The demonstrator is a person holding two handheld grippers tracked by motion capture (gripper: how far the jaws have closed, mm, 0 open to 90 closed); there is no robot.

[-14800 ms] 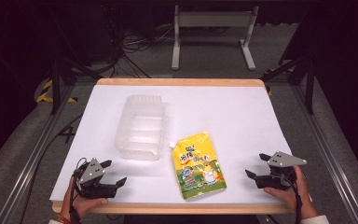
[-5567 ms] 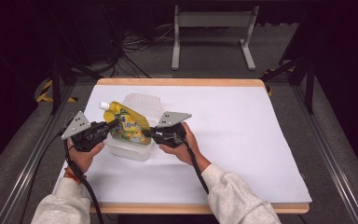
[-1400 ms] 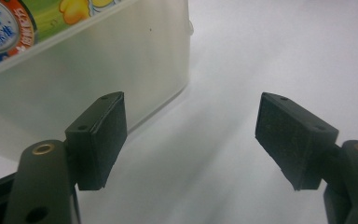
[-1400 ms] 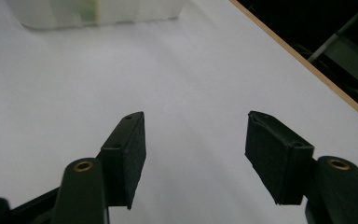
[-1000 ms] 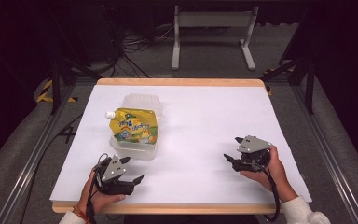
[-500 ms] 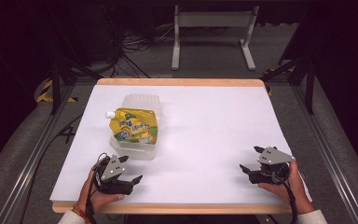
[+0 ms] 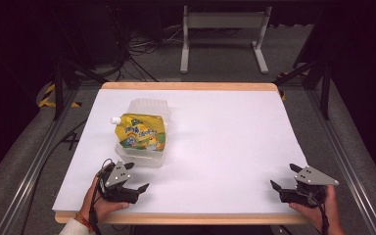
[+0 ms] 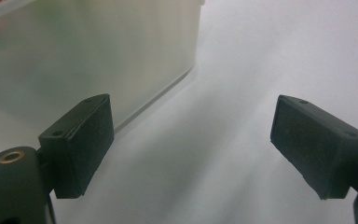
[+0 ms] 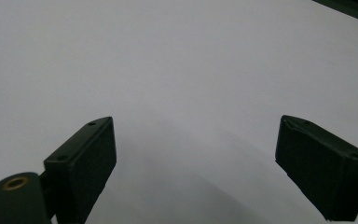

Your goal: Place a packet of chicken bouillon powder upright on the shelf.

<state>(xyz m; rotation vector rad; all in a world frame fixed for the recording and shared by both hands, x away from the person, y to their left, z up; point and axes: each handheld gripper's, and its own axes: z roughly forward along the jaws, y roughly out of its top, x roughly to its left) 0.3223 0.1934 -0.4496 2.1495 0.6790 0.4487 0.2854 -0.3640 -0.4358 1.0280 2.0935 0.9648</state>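
- While both hands rest at the near edge of the tabletop, the yellow pouch lies on top of the clear plastic box, in the left half of the white surface.
- The left gripper sits just in front of the box, a little to its near side; the box wall looms close beyond its jaws in the left gripper view.
- The right gripper sits at the far right corner, well apart from box and pouch, facing bare white surface.
- Both pairs of jaws are spread wide with nothing between them; they have just been opening, and they hold nothing.
- The pouch's long axis runs roughly away from the person, its white spout pointing up-left past the box's rim.
- The left hand is by far the nearer to the pouch; a short reach forward would meet the box first, with the pouch above and beyond it.
- Whether the pouch sits down inside the box or only rests across its rim I cannot say for sure from here; it looks perched on top.
- Nothing stands between either gripper and the box; beyond the tabletop a metal stand and cables lie on the floor, out of the way.
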